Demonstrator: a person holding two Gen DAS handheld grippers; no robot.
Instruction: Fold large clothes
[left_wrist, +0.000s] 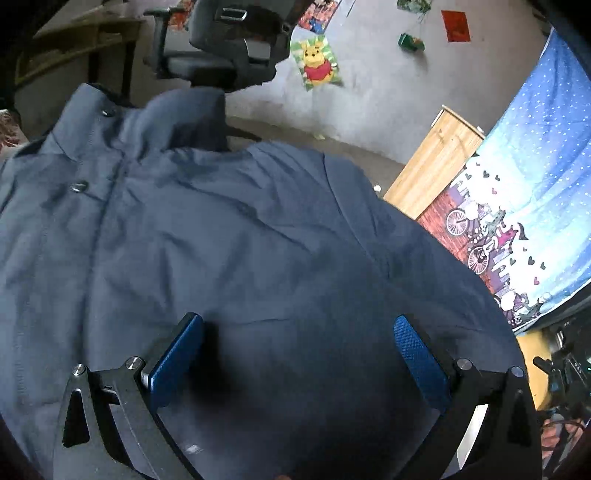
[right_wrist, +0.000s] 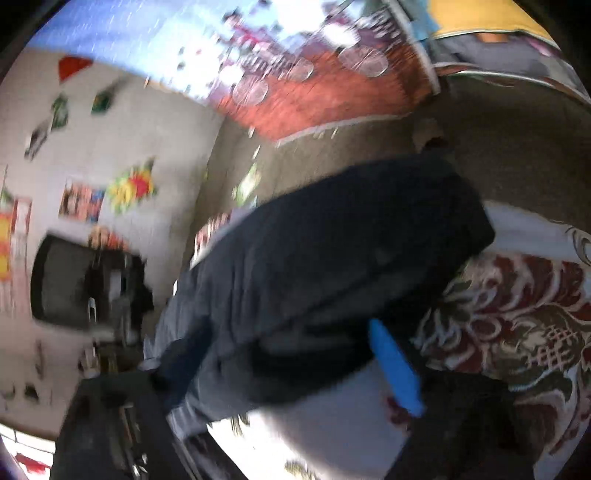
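While the left gripper (left_wrist: 295, 354) hovers with its blue pads (left_wrist: 177, 354) spread wide apart and nothing between them, the navy jacket (left_wrist: 229, 229) fills most of the left wrist view beneath it. That jacket lies spread front-up, its collar (left_wrist: 177, 118) on the side away from the gripper and two metal snaps (left_wrist: 78, 186) running down the placket beside the collar. Beyond the collar stands a dark office chair (left_wrist: 221, 48), and past it a Winnie-the-Pooh poster (left_wrist: 317, 62) hangs on the grey wall. To one side of the jacket a wooden cabinet (left_wrist: 432, 162) meets a blue printed curtain (left_wrist: 524, 192).

From the right wrist the picture is badly blurred. The right gripper (right_wrist: 369, 369) shows one blue pad (right_wrist: 395, 369) at a dark fold of the jacket (right_wrist: 332, 258), which is bunched above a red floral bedcover (right_wrist: 517, 325); whether that gripper is clamped on the cloth I cannot tell.
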